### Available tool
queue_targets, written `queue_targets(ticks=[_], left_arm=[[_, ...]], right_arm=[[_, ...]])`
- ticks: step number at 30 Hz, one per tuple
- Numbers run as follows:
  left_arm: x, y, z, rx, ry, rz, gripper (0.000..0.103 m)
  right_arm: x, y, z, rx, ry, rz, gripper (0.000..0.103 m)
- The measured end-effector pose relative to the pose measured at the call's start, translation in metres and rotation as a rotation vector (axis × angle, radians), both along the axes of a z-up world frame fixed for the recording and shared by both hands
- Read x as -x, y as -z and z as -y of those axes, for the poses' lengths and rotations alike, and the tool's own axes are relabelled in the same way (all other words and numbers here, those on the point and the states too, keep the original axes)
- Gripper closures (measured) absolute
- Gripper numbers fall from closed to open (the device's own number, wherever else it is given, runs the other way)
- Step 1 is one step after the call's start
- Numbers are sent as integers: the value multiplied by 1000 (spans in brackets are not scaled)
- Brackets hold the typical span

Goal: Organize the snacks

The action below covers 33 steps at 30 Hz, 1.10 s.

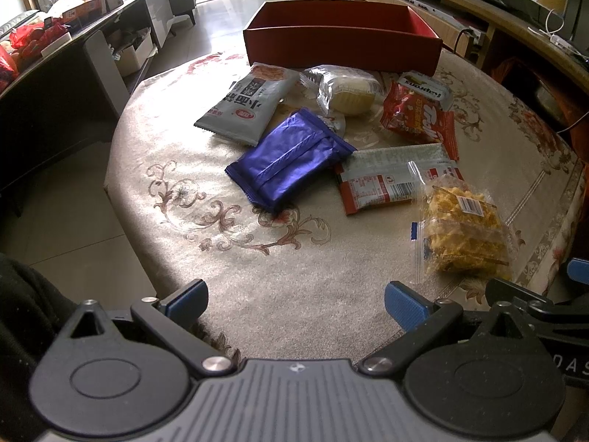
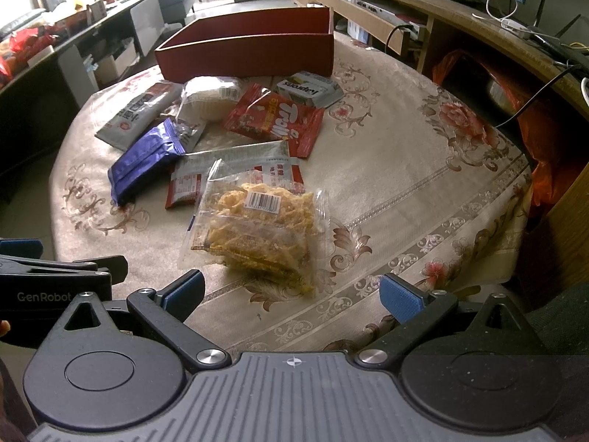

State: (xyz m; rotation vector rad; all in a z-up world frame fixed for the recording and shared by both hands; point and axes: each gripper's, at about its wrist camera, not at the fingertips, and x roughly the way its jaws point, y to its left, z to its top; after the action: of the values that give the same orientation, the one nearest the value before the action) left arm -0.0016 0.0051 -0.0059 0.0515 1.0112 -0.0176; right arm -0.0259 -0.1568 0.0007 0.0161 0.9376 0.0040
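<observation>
Several snack packs lie on a round table in front of a red box (image 1: 342, 42) (image 2: 250, 53). A purple pack (image 1: 291, 158) (image 2: 145, 162) sits mid-table, beside a grey pack (image 1: 246, 108) (image 2: 136, 110). Farther back are a clear-wrapped pale cake (image 1: 348, 90) (image 2: 211, 97), a red Trolli bag (image 1: 421, 118) (image 2: 276, 118) and a red-and-white pack (image 1: 395, 180) (image 2: 235, 169). A clear bag of yellow crisps (image 1: 462, 232) (image 2: 257, 232) lies nearest. My left gripper (image 1: 296, 302) is open over bare cloth. My right gripper (image 2: 292, 296) is open just short of the crisps bag.
A floral tablecloth (image 1: 228, 221) (image 2: 423, 191) covers the table, whose edge drops to a tiled floor on the left. A long wooden shelf unit (image 2: 441, 18) runs behind on the right, a dark cabinet (image 1: 55, 84) on the left. An orange bag (image 2: 552, 147) sits beyond the table's right edge.
</observation>
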Motion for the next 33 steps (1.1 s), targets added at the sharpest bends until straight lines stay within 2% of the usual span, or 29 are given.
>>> queue_targets(ticks=[23,33], left_arm=[[-2,1,3,-10,-4,-14,0],[-10,6,1,17,-1,-46,2]], right_arm=[[-4,1,1,1,-11,-24,1],[-16,-1,1,-11,-105,-45,1]])
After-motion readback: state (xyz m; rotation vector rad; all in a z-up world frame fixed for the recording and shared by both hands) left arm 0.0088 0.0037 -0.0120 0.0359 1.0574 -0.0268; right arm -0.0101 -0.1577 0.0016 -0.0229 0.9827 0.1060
